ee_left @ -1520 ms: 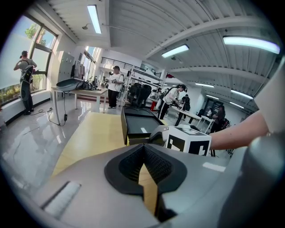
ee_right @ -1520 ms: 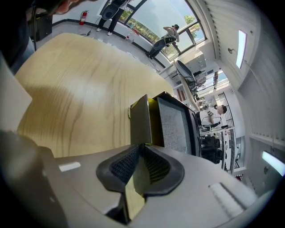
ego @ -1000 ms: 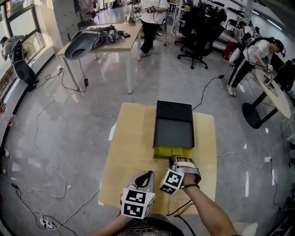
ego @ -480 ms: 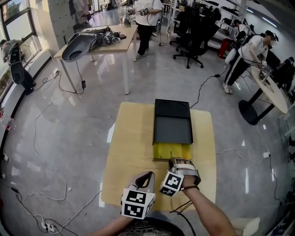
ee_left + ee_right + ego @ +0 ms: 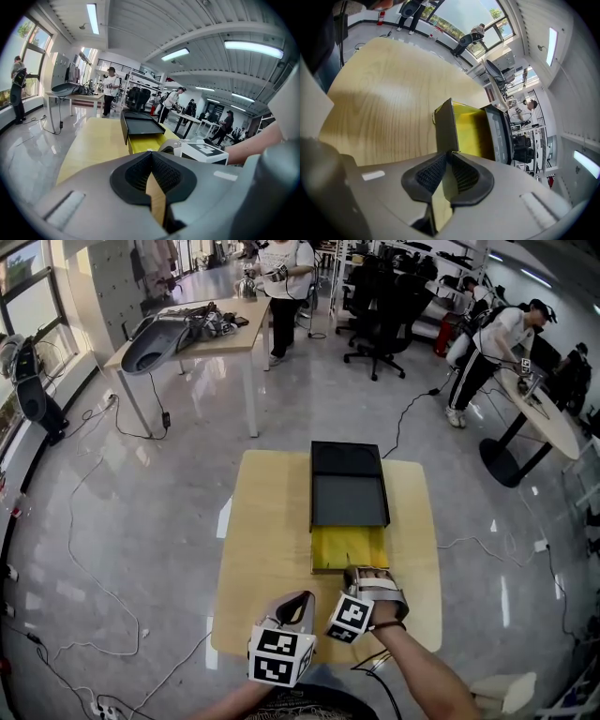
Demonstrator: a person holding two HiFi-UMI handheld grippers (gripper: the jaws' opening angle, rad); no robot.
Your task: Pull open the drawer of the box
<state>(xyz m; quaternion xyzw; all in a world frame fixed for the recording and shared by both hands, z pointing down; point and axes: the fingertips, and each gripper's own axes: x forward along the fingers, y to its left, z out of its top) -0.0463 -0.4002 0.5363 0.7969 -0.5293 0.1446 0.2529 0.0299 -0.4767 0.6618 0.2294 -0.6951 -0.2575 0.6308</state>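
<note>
Two in play over the pale wood-grain table (image 5: 267, 549): right gripper (image 5: 359, 571) clamped on the slid-out yellow-lined drawer (image 5: 349, 547) of the flat black box (image 5: 349, 486); left gripper (image 5: 151, 153) pinched closed, empty, ribbed pads touching.

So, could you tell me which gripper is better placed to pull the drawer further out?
The right gripper: its jaws are closed on the front of the partly open yellow drawer, in line with the box. The left gripper sits shut and empty, back from the drawer.
</note>
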